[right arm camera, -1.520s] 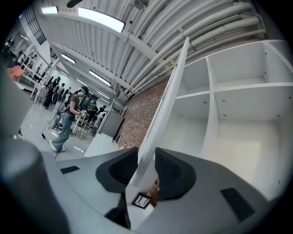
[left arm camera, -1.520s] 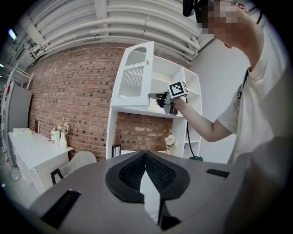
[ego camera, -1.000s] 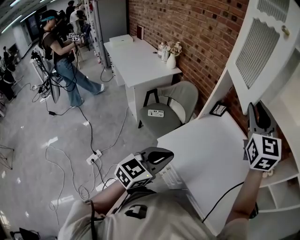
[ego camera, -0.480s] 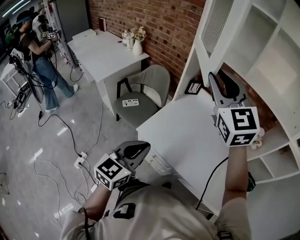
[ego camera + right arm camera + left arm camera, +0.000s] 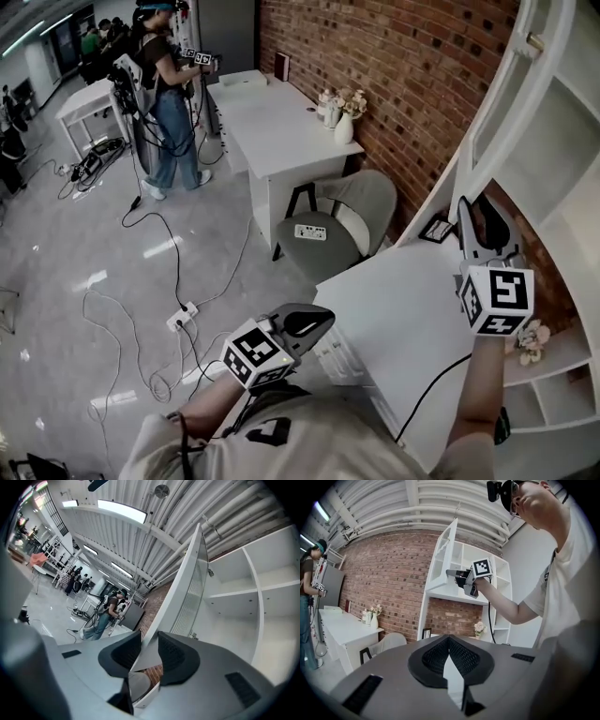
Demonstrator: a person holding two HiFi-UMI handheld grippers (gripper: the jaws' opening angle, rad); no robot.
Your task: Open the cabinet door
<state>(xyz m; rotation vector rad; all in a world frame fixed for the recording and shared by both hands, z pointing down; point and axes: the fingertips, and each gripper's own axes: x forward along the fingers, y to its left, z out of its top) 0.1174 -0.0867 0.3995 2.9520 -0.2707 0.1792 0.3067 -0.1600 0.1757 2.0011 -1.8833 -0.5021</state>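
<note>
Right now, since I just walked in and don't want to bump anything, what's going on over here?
A person with a gripper in each hand is opening a white cabinet door. The right gripper has the door's lower edge between its jaws, which are opening slightly. The door stands well out from the shelves. The left gripper is shut, empty, low beside the desk.

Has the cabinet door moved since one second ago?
Yes. The cabinet door has swung further open, away from the shelves; the head view now shows it nearly edge-on.
</note>
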